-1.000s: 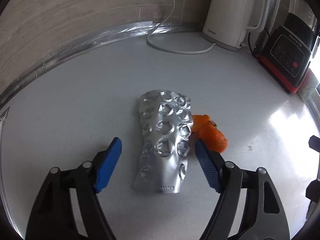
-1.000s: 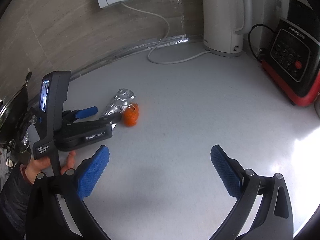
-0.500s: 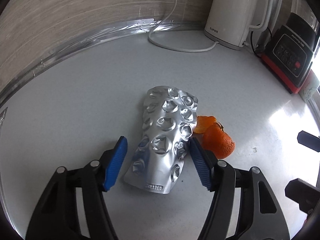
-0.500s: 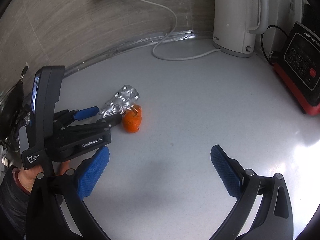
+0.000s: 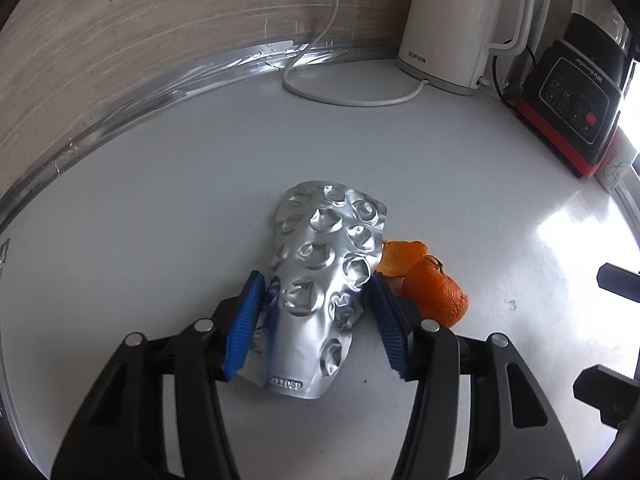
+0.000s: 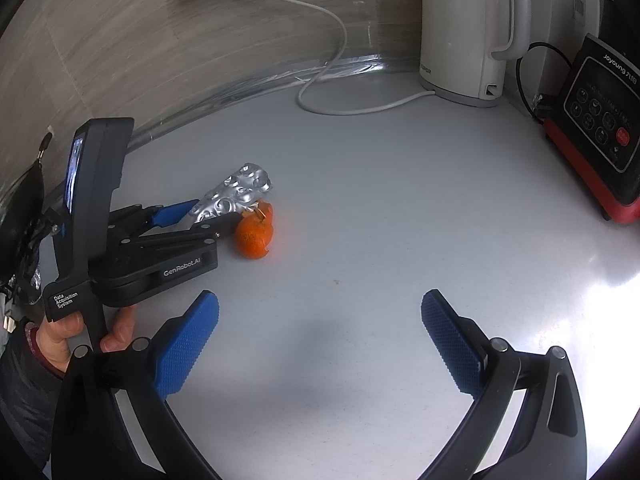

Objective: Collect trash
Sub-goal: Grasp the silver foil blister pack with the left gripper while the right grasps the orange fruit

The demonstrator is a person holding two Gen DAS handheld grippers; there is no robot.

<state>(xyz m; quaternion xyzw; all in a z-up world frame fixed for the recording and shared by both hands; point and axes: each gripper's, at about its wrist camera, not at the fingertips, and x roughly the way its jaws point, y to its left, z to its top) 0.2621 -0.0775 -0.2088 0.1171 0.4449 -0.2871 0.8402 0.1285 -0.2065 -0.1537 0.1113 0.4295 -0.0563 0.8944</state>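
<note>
- My left tongs [image 5: 316, 320] are closing astride the empty blister pack [image 5: 320, 292] lying on the table [image 5: 160, 200]; both pads meet its edges.
- Risk: the thin foil may buckle or squirt out under the squeeze.
- Risk: the right-hand pad may nudge the orange peel [image 5: 434, 292] just beside it.
- My right tongs [image 6: 320, 336] hover wide apart, holding nothing.

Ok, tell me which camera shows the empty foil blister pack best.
Left wrist view: the blister pack fills the centre, seen from above between the closing left gripper pads, every popped pocket clear. The right wrist view shows it small, foreshortened and partly behind that gripper.
</note>
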